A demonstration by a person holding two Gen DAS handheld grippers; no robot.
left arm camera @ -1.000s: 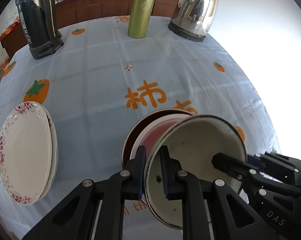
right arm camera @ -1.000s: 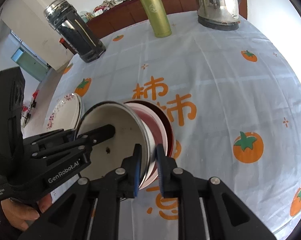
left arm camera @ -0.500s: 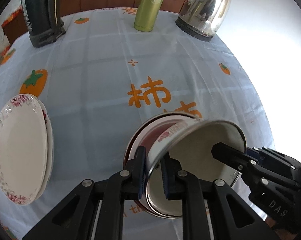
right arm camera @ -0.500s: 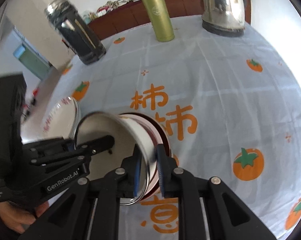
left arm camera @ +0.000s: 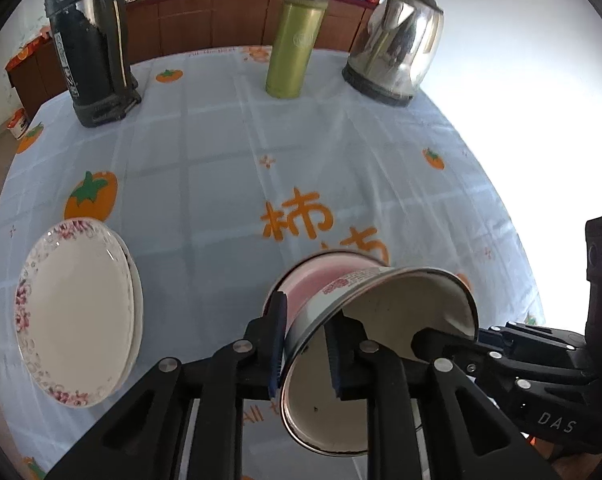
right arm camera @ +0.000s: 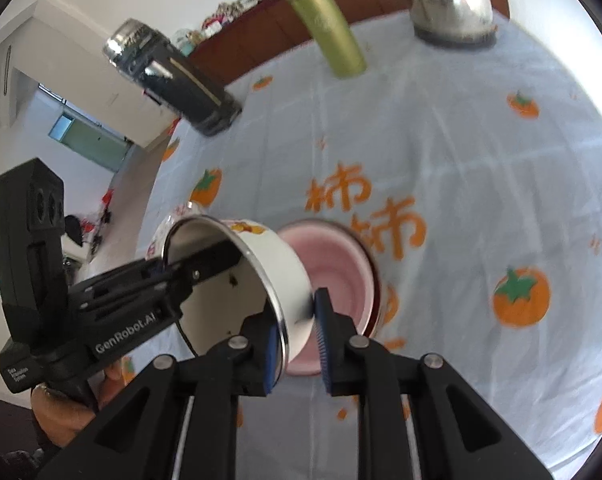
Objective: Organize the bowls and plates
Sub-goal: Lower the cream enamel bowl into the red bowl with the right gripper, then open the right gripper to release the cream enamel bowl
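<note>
Two handheld grippers share one white enamel bowl (left arm camera: 375, 354), steel-rimmed and tilted on its side above a blue persimmon-print table (left arm camera: 205, 168). The left gripper (left arm camera: 305, 346) has its jaws closed on the bowl's near wall, one finger inside and one outside. The right gripper (right arm camera: 297, 340) straddles the opposite rim the same way, its blue-padded jaws slightly parted around the wall. Just beyond both sets of jaws sits a glossy pink bowl (right arm camera: 333, 268) nested inside a darker brown bowl (right arm camera: 375, 280) on the cloth. Left of the left jaws lies a stack of round floral-edged plates (left arm camera: 75, 308). Far ahead stand a dark thermos jug (left arm camera: 89, 40), a green cylindrical flask (left arm camera: 295, 46) and a shiny steel kettle (left arm camera: 397, 46).
</note>
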